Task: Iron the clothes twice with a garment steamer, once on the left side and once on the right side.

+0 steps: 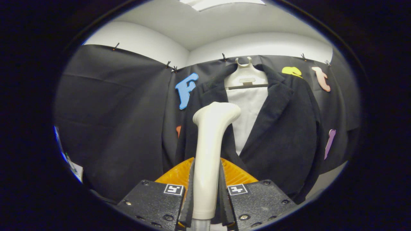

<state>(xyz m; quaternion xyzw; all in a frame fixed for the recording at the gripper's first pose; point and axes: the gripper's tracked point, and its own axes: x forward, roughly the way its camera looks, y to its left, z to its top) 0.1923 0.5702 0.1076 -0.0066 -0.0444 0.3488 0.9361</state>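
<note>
Black cloth walls enclose the booth, where a dark woollen jacket (282,128) hangs on a pale plastic hanger (245,77) beyond the gripper (206,189), whose fingers clamp the cream handle of a garment steamer (210,144) standing upright before the left lapel.

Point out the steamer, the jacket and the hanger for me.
steamer (208,150): gripper view, on its handle, clamped between the hand-held gripper (207,192) fingers.
jacket (282,128): gripper view, on its front panel.
hanger (245,77): gripper view, on its neck.
</note>
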